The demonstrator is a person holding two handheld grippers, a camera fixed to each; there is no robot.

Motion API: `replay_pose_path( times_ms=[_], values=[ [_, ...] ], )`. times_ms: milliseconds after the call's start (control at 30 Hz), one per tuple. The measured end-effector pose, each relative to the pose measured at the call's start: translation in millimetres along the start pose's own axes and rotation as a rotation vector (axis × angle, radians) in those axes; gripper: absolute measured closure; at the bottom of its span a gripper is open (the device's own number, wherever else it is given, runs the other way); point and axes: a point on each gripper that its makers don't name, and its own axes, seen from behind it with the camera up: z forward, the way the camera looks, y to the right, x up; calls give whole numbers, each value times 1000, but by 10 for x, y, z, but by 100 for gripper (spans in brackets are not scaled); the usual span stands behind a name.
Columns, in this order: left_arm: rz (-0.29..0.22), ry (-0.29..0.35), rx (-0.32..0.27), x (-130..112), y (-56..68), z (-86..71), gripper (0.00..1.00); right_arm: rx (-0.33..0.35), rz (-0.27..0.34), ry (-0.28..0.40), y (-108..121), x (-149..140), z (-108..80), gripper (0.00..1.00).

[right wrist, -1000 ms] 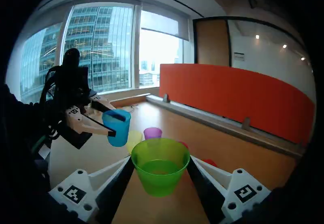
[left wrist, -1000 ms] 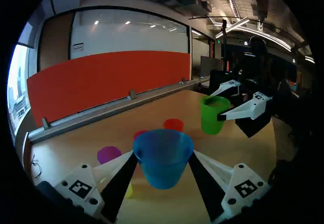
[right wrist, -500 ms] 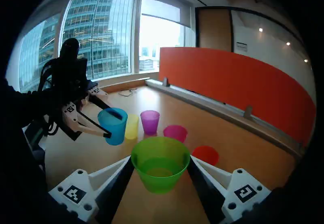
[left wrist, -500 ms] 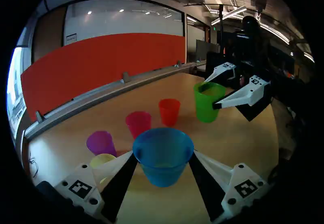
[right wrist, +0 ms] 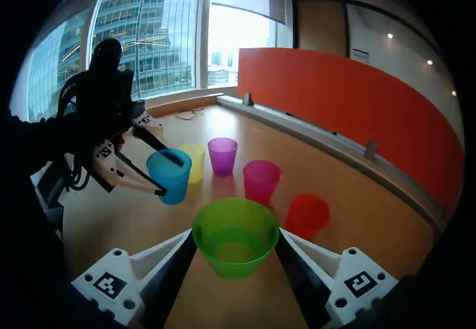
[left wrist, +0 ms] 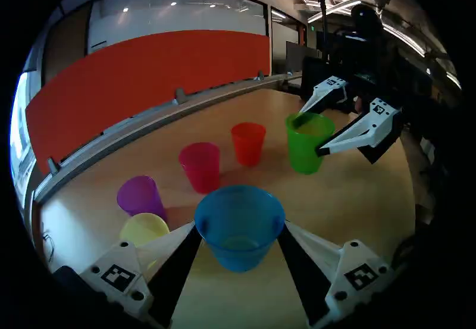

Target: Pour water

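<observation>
The left gripper (left wrist: 239, 228) is closed on an upright blue cup (left wrist: 240, 251) over the surface (left wrist: 369, 198), and at its 2 o'clock the right gripper (left wrist: 310, 132) clamps an upright green cup (left wrist: 305, 153), with a row of four other cups (left wrist: 201, 165) around 11 o'clock

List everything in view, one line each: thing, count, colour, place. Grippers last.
blue cup: one, blue, held in the left gripper.
green cup: one, green, held in the right gripper.
red cup: one, red, standing on the table.
pink cup: one, pink, beside the red cup.
purple cup: one, purple, beside the pink cup.
yellow cup: one, yellow, end of the row, next to the purple cup.
table: one, light wood, under the cups.
partition: one, orange, along the table's far edge.
windows: several, glass, beyond the table's end.
left gripper: one, white, shut on the blue cup.
right gripper: one, white, shut on the green cup.
</observation>
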Motion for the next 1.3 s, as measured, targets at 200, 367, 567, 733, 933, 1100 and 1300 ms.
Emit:
replay_pose_path(
  times_ms=[200,367,567,733,933,1100,1300],
  values=[
    [10,-32,-9,-85,21,79,14,1,-1,-31,9,-105,49,9],
    [33,-66,-17,-168,33,137,14,3,2,-59,18,-204,104,9],
    [49,-87,-23,-215,40,186,14,5,8,-83,15,-292,163,9],
    [49,-96,-27,-255,51,235,14,6,12,-93,10,-333,192,9],
    [45,-103,-32,-307,60,277,14,4,10,-102,11,-364,207,9],
    [41,-108,-35,-349,64,297,14,2,10,-104,12,-380,216,9],
    [34,-113,-36,-389,54,298,14,0,12,-107,14,-410,240,9]
  ],
)
